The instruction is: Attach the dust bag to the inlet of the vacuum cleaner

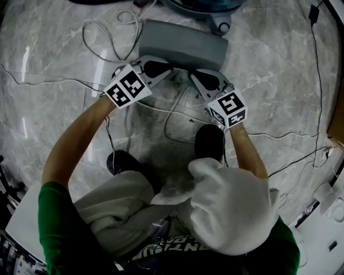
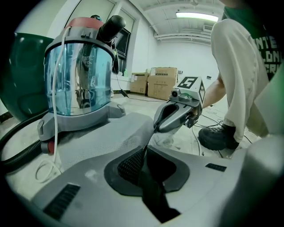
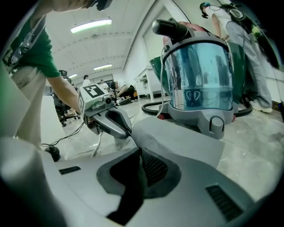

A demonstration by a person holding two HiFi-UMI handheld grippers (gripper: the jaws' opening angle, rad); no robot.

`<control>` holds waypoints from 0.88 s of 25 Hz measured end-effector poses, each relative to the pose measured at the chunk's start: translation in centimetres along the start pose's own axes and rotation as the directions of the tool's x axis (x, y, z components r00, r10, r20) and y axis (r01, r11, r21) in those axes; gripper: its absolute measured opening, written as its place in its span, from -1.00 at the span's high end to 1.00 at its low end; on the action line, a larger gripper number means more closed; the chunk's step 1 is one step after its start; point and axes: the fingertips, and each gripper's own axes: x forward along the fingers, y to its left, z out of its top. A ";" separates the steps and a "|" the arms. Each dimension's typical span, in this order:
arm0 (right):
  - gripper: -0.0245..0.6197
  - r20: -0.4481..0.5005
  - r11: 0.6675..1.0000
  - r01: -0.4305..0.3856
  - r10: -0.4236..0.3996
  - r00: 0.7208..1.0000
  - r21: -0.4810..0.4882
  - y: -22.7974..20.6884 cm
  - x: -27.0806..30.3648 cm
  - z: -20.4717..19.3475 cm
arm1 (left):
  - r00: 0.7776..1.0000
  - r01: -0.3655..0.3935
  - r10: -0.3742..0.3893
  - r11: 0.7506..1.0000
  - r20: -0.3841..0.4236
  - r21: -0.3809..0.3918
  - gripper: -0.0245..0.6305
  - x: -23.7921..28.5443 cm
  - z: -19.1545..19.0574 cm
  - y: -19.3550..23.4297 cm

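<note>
A grey fabric dust bag (image 1: 183, 45) lies on the marble floor just before the vacuum cleaner (image 1: 212, 8). My left gripper (image 1: 167, 70) and right gripper (image 1: 192, 73) both pinch the bag's near edge, close together, jaws shut on the fabric. In the left gripper view the bag (image 2: 102, 142) stretches toward the vacuum cleaner (image 2: 82, 75), which has a clear blue tank, and the right gripper (image 2: 156, 129) bites the edge beside my own left gripper (image 2: 144, 151). In the right gripper view the bag (image 3: 182, 139) lies before the vacuum cleaner (image 3: 199, 80), with the left gripper (image 3: 128, 133) nearby. The inlet is not visible.
White and black cables (image 1: 177, 110) loop over the floor between the grippers and the person's black shoes (image 1: 209, 142). A black hose (image 2: 17, 146) curls left of the vacuum cleaner. Cardboard boxes (image 2: 162, 82) stand far back. Another person (image 3: 248, 53) stands behind the vacuum cleaner.
</note>
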 end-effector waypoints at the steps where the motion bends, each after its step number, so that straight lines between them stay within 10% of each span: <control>1: 0.84 0.002 1.000 0.007 -0.007 1.000 -0.006 -0.1 0.1 0.1 | 1.000 0.001 -0.001 1.000 0.000 -0.007 0.83 0.0 0.0 0.1; 22: 0.85 0.113 0.992 0.018 -0.003 0.994 -0.128 -1.2 -2.2 8.1 | 0.996 -0.002 -0.001 1.000 0.088 0.031 0.86 -4.4 7.2 2.5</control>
